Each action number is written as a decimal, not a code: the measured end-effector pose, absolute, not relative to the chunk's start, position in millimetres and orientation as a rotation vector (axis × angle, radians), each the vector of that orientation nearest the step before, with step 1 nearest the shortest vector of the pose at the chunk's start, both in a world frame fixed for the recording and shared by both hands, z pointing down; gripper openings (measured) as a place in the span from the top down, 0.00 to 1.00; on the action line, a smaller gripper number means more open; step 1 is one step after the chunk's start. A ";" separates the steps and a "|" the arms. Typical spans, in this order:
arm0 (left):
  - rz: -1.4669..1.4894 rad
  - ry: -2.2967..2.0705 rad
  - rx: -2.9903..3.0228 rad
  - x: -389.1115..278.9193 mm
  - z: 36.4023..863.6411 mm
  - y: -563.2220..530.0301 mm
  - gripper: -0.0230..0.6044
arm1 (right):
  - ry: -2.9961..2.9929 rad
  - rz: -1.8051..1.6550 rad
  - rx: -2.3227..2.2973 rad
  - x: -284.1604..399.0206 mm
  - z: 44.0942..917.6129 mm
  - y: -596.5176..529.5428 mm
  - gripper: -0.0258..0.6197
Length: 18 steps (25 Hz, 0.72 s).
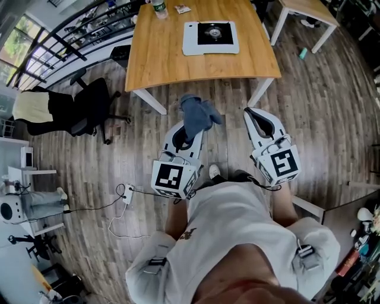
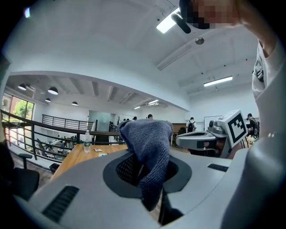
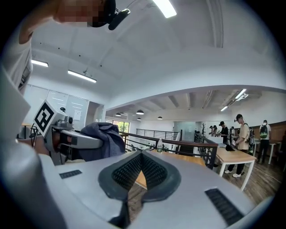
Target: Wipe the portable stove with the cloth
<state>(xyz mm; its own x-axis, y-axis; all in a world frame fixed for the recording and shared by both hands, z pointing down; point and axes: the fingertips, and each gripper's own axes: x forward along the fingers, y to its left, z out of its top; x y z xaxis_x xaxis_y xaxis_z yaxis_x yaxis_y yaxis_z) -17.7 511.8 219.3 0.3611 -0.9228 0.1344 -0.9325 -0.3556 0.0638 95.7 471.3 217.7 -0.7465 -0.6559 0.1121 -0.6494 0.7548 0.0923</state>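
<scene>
Cloth [image 1: 198, 116] clamped in my left gripper [image 1: 191, 128], portable stove [image 1: 211, 37] out on the table [image 1: 154, 59].

My left jaws were closed on the blue-grey cloth; it bunched up past the tips and drooped over them, held above the wooden floor just short of the table's near edge. My right gripper [image 1: 253, 113] was level with the left and apart from it, its jaws drawn together at the tips with nothing held between them. The stove, pale grey with a dark round burner, lay flat toward the table's far side, well apart from both grippers and from the cloth. A plastic bottle [image 1: 158, 8] stood upright near the far edge, left of the stove; I could not tell what was in it.
</scene>
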 end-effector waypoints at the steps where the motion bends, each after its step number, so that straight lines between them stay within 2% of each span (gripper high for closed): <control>1: 0.102 -1.697 2.480 -22.3 220.0 508.9 0.86 | -2.805 -0.070 1.055 92.3 218.5 469.1 0.93; 18: 0.097 -1.706 2.422 -49.4 237.5 421.9 0.86 | -2.797 -0.052 1.003 61.9 232.0 380.2 0.93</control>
<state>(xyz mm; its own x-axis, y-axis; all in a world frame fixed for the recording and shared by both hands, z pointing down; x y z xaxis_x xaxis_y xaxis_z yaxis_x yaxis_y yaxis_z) -49.4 421.9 237.5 0.3407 -0.9273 0.1547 -0.9389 -0.3271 0.1071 61.9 380.2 232.0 -0.7596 -0.6335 0.1475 -0.6276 0.7734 0.0897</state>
